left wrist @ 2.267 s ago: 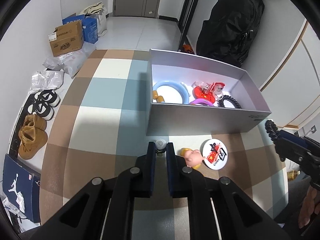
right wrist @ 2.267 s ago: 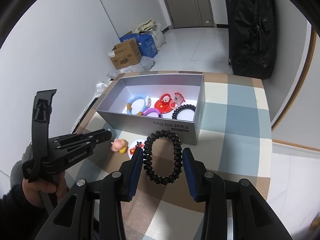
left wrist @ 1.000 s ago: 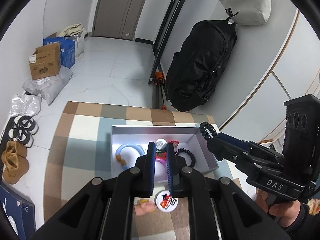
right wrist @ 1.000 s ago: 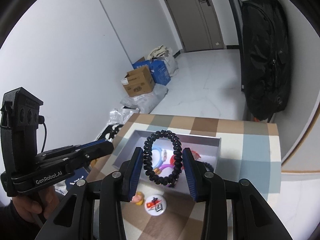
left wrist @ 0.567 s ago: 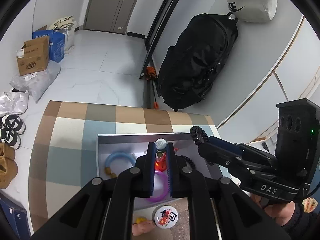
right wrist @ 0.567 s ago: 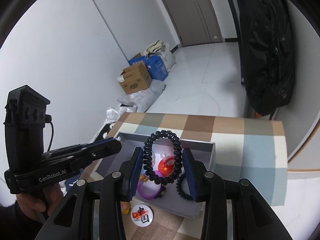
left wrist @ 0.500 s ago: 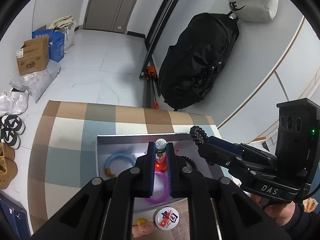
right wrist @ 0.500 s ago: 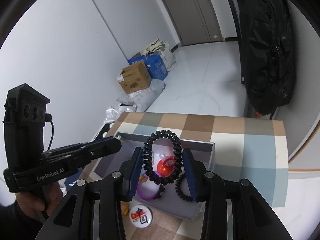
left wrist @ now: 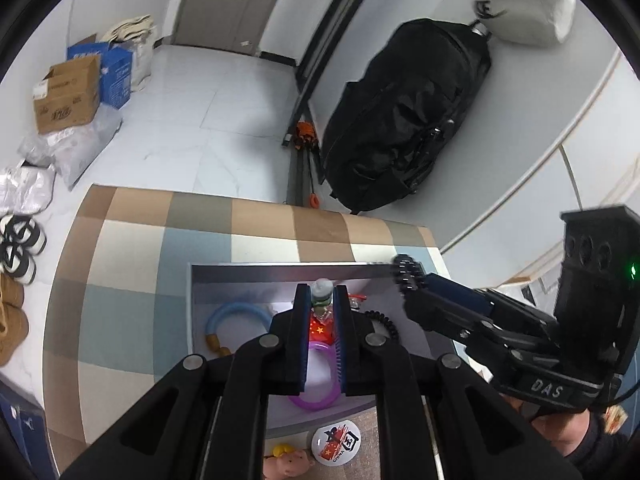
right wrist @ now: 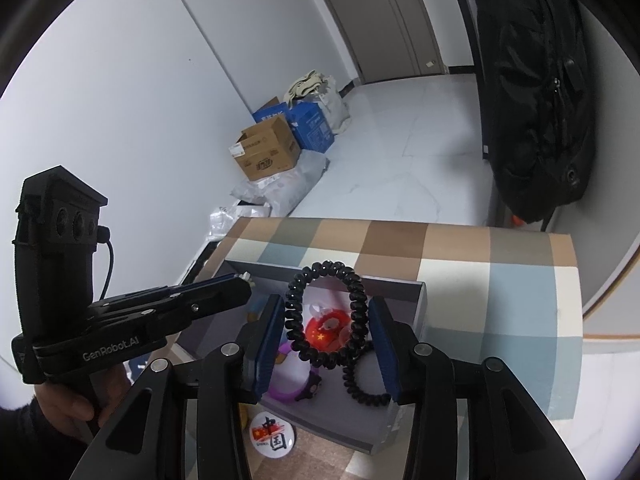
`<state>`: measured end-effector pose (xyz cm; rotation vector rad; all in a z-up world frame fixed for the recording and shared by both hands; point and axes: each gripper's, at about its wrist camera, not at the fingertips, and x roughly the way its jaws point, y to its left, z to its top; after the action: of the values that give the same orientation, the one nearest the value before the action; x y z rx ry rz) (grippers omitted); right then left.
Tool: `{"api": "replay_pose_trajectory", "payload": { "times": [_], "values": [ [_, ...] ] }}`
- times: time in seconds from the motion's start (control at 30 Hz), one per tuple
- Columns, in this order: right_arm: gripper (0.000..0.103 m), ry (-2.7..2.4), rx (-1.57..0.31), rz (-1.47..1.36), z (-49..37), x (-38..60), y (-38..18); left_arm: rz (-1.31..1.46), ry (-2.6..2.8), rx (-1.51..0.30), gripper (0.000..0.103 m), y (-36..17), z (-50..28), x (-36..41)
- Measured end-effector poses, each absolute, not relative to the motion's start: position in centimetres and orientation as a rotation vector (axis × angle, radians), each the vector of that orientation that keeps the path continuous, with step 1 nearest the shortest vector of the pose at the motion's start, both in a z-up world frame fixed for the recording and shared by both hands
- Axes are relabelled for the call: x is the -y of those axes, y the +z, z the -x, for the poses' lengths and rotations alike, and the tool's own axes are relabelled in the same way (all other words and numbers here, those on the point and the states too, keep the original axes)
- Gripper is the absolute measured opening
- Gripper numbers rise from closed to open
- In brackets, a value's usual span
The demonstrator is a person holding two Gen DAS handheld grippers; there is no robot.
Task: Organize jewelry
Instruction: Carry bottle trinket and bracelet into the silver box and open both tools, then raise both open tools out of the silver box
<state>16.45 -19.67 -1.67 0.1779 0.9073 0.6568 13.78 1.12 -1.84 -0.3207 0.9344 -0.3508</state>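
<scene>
My left gripper (left wrist: pixel 321 300) is shut on a small pale trinket (left wrist: pixel 322 290) and holds it above the open grey box (left wrist: pixel 280 270). My right gripper (right wrist: pixel 326 316) is shut on a black spiral hair tie (right wrist: pixel 352 284), also above the box (right wrist: pixel 420 304). In the box lie a blue ring (left wrist: pixel 236 314), a purple ring (left wrist: pixel 316 400), a red flag ornament (right wrist: pixel 326 330) and another black spiral tie (right wrist: pixel 362 392). The right gripper also shows in the left wrist view (left wrist: pixel 408 276), the left gripper in the right wrist view (right wrist: pixel 240 286).
A round flag badge (left wrist: pixel 336 444) and a pig figure (left wrist: pixel 286 464) lie on the checked tablecloth (left wrist: pixel 120 280) before the box. A black backpack (left wrist: pixel 400 120), cartons (left wrist: pixel 66 94) and shoes (left wrist: pixel 18 248) stand on the floor beyond the table.
Both grippers have risen from the table with their items and moved forward over the box. In the last half second they dipped slightly closer to it.
</scene>
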Motion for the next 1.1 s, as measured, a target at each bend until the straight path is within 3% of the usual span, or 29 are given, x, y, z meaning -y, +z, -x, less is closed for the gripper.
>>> {"api": "replay_pose_trajectory", "payload": {
  "times": [0.07,0.17,0.23,0.33,0.47,0.73,0.83,0.97,1.1],
  "values": [
    [0.051,0.653,-0.896,-0.175,-16.3,19.8,-1.5,0.338,-0.362,-0.933,0.023,-1.8,-13.8,-1.3],
    [0.067,0.653,-0.865,-0.175,-16.0,20.2,-1.0,0.365,-0.377,-0.909,0.042,-1.7,-13.7,-1.4],
    [0.074,0.637,-0.834,-0.160,-15.6,20.6,-0.6,0.361,-0.362,-0.902,0.049,-1.6,-13.5,-1.5],
    [0.081,0.623,-0.821,-0.162,-15.5,20.9,-0.4,0.376,-0.356,-0.922,0.050,-1.9,-13.6,-1.6],
    [0.083,0.617,-0.828,-0.170,-15.4,21.2,-0.3,0.357,-0.305,-0.923,0.051,-1.8,-13.2,-1.9],
    [0.097,0.621,-0.821,-0.172,-14.6,21.5,-0.2,0.311,-0.220,-0.903,0.061,-1.5,-12.0,-2.2],
    [0.099,0.620,-0.814,-0.169,-14.0,21.6,-0.2,0.289,-0.207,-0.885,0.063,-1.2,-11.4,-2.1],
    [0.100,0.618,-0.808,-0.167,-13.3,21.7,-0.2,0.258,-0.176,-0.854,0.074,-0.8,-10.3,-2.0],
    [0.103,0.620,-0.784,-0.158,-12.3,21.7,0.1,0.230,-0.158,-0.830,0.075,-0.5,-9.0,-1.9]
  ]
}}
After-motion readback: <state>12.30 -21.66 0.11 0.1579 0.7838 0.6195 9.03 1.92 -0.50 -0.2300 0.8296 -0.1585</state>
